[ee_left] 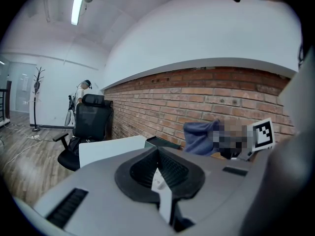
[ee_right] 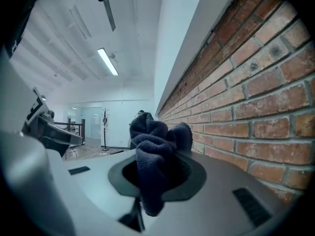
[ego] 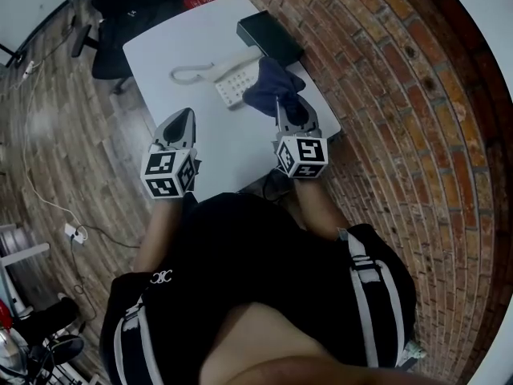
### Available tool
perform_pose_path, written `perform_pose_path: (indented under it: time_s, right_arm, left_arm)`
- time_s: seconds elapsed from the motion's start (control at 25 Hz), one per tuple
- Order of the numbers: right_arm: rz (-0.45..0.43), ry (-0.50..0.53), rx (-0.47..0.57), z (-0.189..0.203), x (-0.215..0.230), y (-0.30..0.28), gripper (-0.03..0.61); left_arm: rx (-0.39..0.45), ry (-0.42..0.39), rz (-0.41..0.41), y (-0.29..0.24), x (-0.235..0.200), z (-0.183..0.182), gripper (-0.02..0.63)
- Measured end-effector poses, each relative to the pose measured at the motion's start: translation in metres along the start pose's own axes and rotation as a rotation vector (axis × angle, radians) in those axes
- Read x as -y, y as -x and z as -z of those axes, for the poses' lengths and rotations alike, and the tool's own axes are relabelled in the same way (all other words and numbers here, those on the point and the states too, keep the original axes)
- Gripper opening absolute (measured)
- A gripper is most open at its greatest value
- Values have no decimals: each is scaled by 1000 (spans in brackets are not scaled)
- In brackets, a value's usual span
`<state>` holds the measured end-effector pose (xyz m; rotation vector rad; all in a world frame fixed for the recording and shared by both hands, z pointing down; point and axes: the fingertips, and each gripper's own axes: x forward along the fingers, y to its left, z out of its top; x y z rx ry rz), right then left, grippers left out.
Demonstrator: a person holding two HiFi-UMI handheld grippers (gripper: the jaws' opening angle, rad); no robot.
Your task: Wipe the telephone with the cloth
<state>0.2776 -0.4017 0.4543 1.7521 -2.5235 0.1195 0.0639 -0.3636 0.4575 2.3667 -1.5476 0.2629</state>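
A white telephone (ego: 232,83) lies on the white table (ego: 164,50), its handset (ego: 207,71) resting along the far side of the keypad. My right gripper (ego: 282,107) is shut on a dark blue cloth (ego: 272,83), which hangs bunched over the phone's right end. In the right gripper view the cloth (ee_right: 156,149) fills the jaws and hides the phone. My left gripper (ego: 184,117) hovers over the table's near left part, shut with nothing in it. The left gripper view shows the left gripper (ee_left: 160,177) with jaws closed together, and the cloth (ee_left: 199,136) off to the right.
A flat black box (ego: 268,34) lies at the table's far right corner, behind the phone. A black office chair (ego: 120,14) stands beyond the table's far left. A brick wall (ego: 385,79) runs close along the right side. A cable (ego: 40,191) trails on the wooden floor at left.
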Motion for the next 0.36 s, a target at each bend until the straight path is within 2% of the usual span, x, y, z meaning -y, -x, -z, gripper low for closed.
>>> perform_pose_path:
  time_s: [0.36]
  right_arm:
    - [-23, 7, 8, -5, -8, 0, 48]
  left_arm:
    - [10, 9, -37, 12, -11, 1, -6]
